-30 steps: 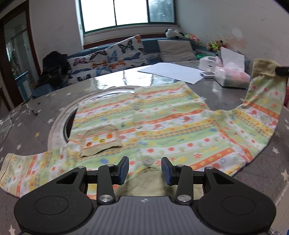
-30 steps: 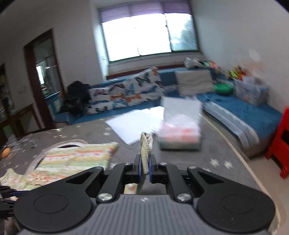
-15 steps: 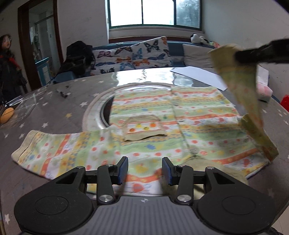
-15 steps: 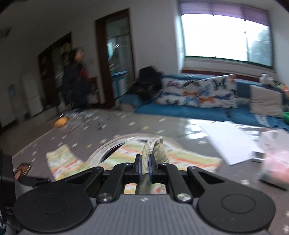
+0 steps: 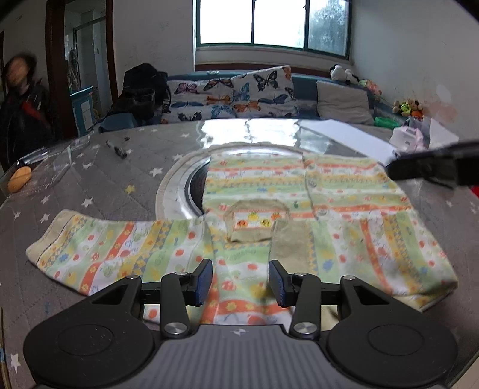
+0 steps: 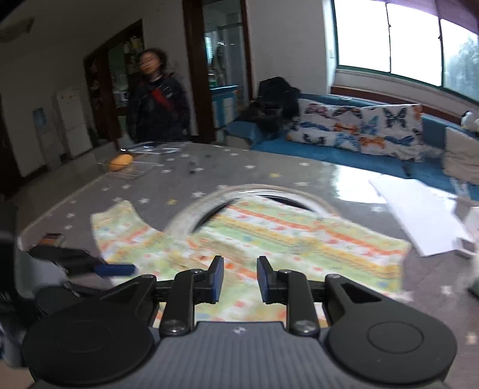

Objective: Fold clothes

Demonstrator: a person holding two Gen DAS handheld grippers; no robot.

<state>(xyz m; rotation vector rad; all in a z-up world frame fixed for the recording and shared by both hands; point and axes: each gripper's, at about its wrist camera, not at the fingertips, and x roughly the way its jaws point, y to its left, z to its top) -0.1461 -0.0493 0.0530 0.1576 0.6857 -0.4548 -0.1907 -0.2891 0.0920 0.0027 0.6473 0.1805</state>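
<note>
**One sleeve folded in, the other still out**

Since a second ago, the right gripper (image 6: pixel 237 279) has carried the sleeve across and let go; its jaws are opening with nothing between them. That sleeve now lies folded over the shirt (image 5: pixel 299 185), just ahead of the left gripper (image 5: pixel 241 282), whose fingers stand spread and empty. Beyond its left finger the other sleeve (image 5: pixel 104 248) stays outstretched, unfolded.

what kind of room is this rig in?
Likely a home living room: a sofa with butterfly-print cushions under a window, soft toys at its end, and a patterned shirt spread on the table.
</note>
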